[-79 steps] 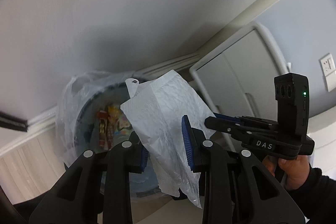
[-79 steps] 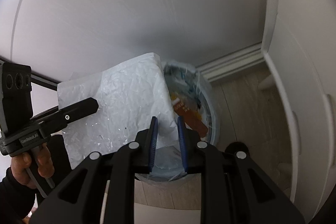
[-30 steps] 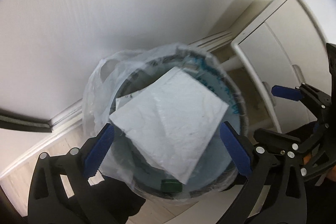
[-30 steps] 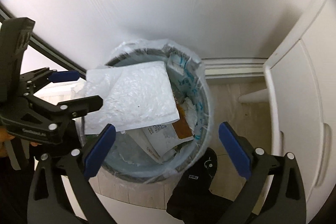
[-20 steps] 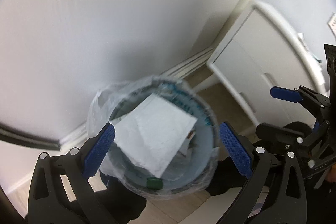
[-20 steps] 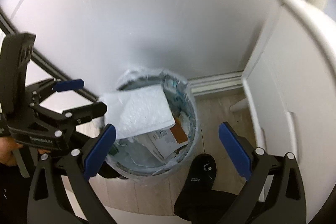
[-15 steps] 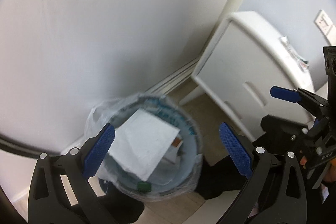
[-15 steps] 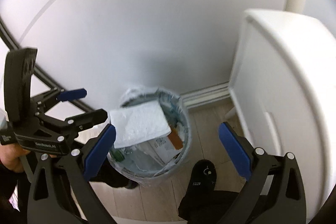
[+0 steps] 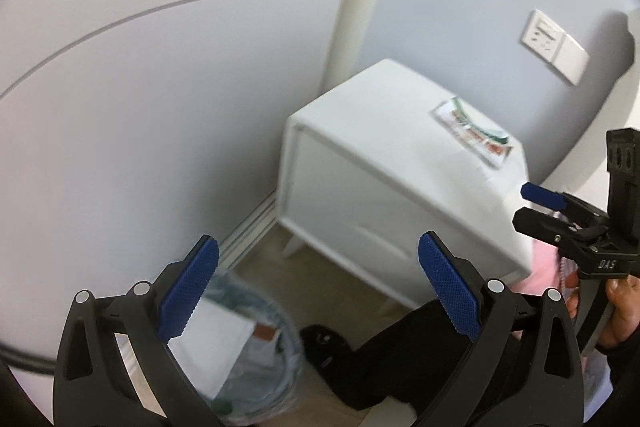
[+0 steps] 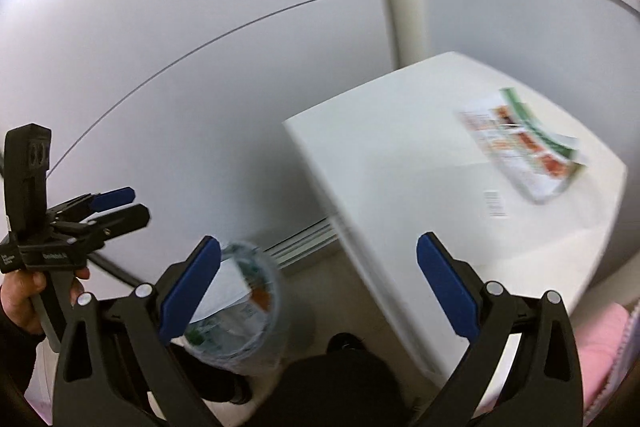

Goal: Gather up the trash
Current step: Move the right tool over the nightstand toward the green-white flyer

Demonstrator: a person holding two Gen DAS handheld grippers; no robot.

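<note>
1. The left gripper (image 9: 318, 287) and right gripper (image 10: 318, 287) are both gaping apart, holding nothing.
2. A leaflet (image 10: 524, 147) is lying on the white cabinet (image 10: 400, 155); the bin (image 10: 240, 315) is standing beside it on the floor.
3. Approaching the leaflet edge low suits a flat sheet.

Both hand-held grippers are matt black plastic; the left hand-held gripper (image 9: 318, 285) carries blue pads (image 9: 188, 285) with a fine ribbed, rubbery texture, and so does the right hand-held gripper (image 10: 318, 283). At the lower left of the frame, the trash bin (image 9: 276, 343) is lined with thin, crinkled clear plastic film, and a white padded envelope (image 9: 214, 341) with a matt, papery face lies in it. The white nightstand (image 9: 384, 187) looks smooth and satin-painted. A printed leaflet (image 10: 524, 147) on top seems glossy paper. The floor (image 9: 260, 271) shows pale wood grain.
</note>
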